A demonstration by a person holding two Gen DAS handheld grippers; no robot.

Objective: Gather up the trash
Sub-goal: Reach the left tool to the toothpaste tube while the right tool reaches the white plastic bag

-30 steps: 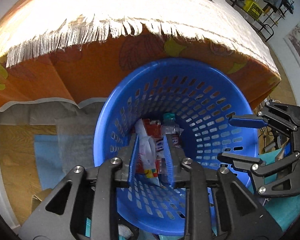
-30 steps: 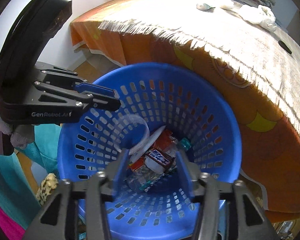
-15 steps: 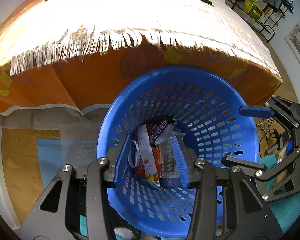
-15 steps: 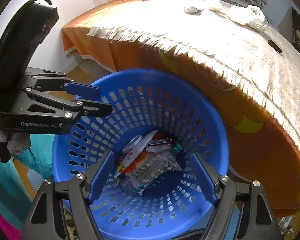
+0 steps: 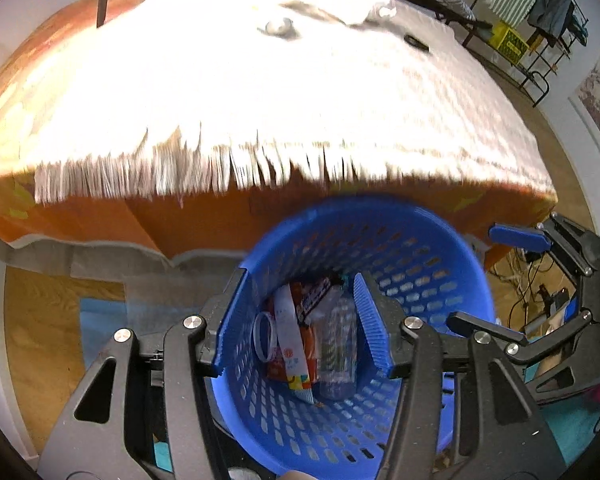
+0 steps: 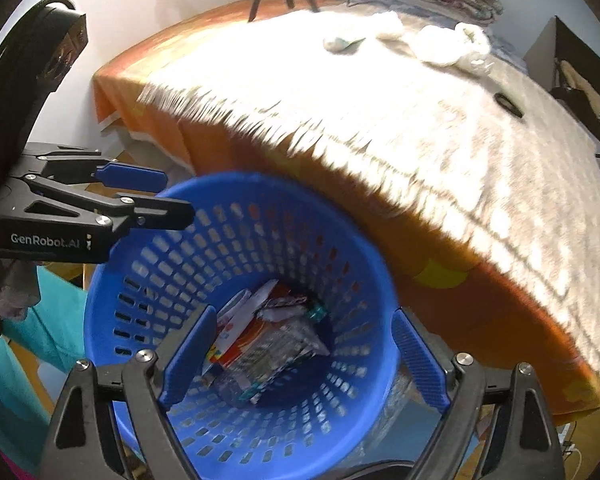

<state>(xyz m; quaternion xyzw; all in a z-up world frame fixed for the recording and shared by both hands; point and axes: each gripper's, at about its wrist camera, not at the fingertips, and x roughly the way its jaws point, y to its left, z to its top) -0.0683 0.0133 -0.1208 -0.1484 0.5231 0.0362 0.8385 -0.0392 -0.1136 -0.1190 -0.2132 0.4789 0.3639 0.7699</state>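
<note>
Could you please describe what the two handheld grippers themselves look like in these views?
Both grippers, the left gripper and the right gripper, share one design: black angular linkage frames with triangular cutouts and silver pivot bolts, ending in flat ribbed blue finger pads. The left one's side carries white "GenRobot.AI" lettering.

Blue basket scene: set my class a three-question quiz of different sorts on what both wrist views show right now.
1. True or false: the left gripper holds a wrapper.
2. Where does the bottle lie? A) on the table B) in the basket C) on the floor
3. Fill in: crumpled white tissues remain on the ____.

Key: 1 false, both the left gripper and the right gripper are open and empty. 2 B. 3 table.
</note>
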